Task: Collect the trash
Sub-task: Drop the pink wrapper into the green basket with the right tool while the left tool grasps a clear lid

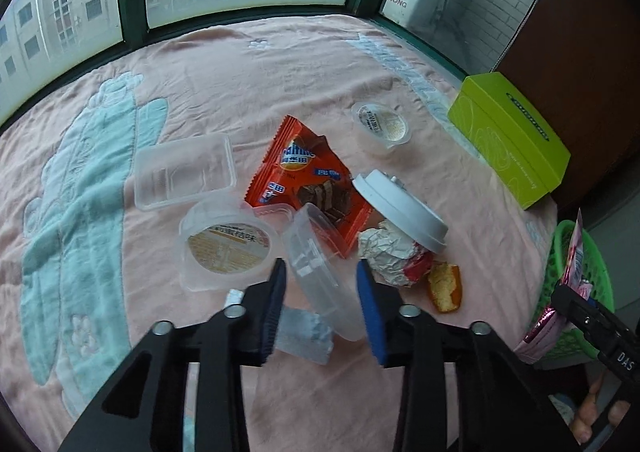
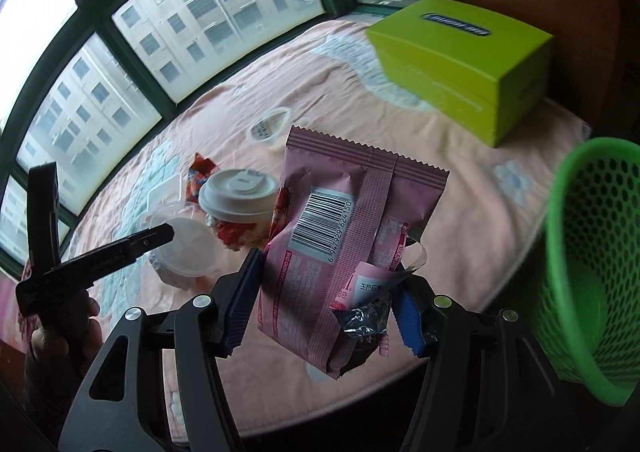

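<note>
My left gripper (image 1: 323, 310) is shut on a clear plastic tub (image 1: 320, 272) that stands tilted on edge between the blue pads. Around it on the pink blanket (image 1: 280, 63) lie an orange snack wrapper (image 1: 304, 171), a white cup lid (image 1: 400, 207) on crumpled paper (image 1: 392, 256), a piece of cake (image 1: 444, 288) and a labelled round tub (image 1: 228, 248). My right gripper (image 2: 326, 312) is shut on a pink snack wrapper (image 2: 340, 219), held off the blanket just left of the green mesh basket (image 2: 592, 252). The same pink snack wrapper (image 1: 576, 260) shows over the green mesh basket (image 1: 560, 248).
A lime-green box (image 1: 508, 131) stands at the back right beside a dark cabinet. A small jelly cup (image 1: 382, 123), a clear rectangular tray (image 1: 184, 171) and a flat clear wrapper (image 1: 304, 336) also lie on the blanket. Windows run along the far edge.
</note>
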### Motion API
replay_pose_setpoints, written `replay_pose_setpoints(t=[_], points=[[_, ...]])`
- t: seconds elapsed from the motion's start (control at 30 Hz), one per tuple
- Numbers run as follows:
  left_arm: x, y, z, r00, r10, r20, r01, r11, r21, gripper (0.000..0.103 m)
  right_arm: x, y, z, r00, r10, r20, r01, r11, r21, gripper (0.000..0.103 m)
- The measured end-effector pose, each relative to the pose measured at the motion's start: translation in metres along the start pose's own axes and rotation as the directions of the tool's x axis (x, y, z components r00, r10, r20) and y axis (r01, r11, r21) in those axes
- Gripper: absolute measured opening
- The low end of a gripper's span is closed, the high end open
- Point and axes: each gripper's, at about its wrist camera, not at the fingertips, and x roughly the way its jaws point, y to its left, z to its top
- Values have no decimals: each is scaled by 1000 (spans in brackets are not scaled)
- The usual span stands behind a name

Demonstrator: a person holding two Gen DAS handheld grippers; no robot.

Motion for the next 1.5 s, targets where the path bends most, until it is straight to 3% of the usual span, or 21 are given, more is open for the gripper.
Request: replay_pose_setpoints(t=[0.17, 0.43, 0.77, 1.0, 1.17, 1.5], points=[[-9, -5, -3, 1000, -16, 11, 16, 1000, -11, 17, -17, -19, 0, 1000, -7, 31, 5, 999, 43, 60], [-45, -14, -8, 997, -37, 64, 38, 999, -14, 17, -49, -49, -1, 995, -51, 89, 44, 996, 74, 60], [-100, -49, -5, 980, -149, 135, 145, 989, 42, 17, -80, -113, -2, 963, -233, 134, 216, 968, 130, 61], [-99, -118, 8, 956, -274, 107, 258, 956, 142, 17, -81, -162, -11, 948, -306, 90, 285, 940, 189, 65], [-80, -178, 15, 940, -337, 48, 319, 923, 217, 17, -91, -180, -21, 939, -330, 93, 305, 929, 212, 77], [-36, -290, 3, 912, -400, -89, 406, 853, 328, 17, -127, -210, -33, 928, -341, 148, 297, 920, 256, 81]])
